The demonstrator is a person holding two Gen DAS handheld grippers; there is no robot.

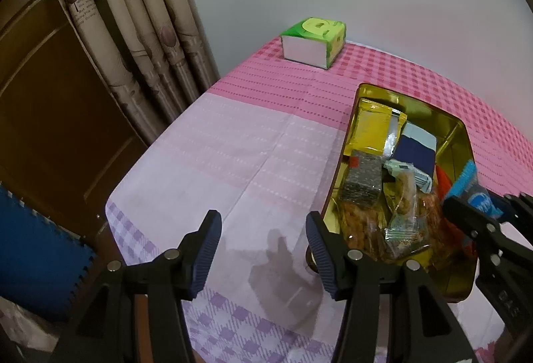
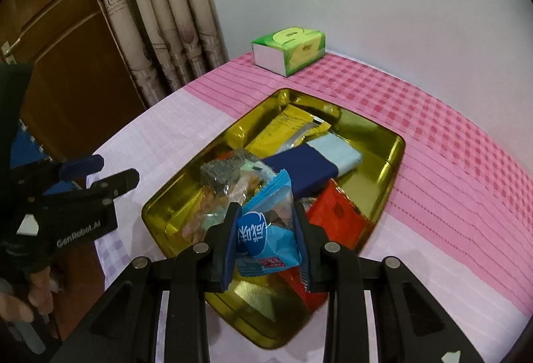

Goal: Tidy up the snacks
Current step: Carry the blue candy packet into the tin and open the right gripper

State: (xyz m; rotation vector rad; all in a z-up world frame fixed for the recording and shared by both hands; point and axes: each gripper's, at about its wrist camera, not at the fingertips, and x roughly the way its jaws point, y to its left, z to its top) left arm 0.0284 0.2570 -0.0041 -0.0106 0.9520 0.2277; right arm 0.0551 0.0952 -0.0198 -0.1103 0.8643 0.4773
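Observation:
A gold tin tray (image 2: pixel 393 156) on the pink checked tablecloth holds several snacks: a yellow packet (image 2: pixel 279 133), a navy and pale blue box (image 2: pixel 309 166), a red packet (image 2: pixel 336 213) and clear-wrapped nut bars (image 2: pixel 233 186). My right gripper (image 2: pixel 266 236) is shut on a light blue snack packet (image 2: pixel 269 229) and holds it above the tray's near part. The tray (image 1: pixel 463 143) and the blue packet (image 1: pixel 466 179) also show in the left wrist view. My left gripper (image 1: pixel 263 229) is open and empty over the cloth, just left of the tray.
A green tissue box (image 2: pixel 289 49) stands at the table's far edge by the white wall. Beige curtains (image 2: pixel 156 13) and a brown wooden door (image 2: pixel 60 56) lie to the left, beyond the table edge. A blue mat (image 1: pixel 30 249) is below left.

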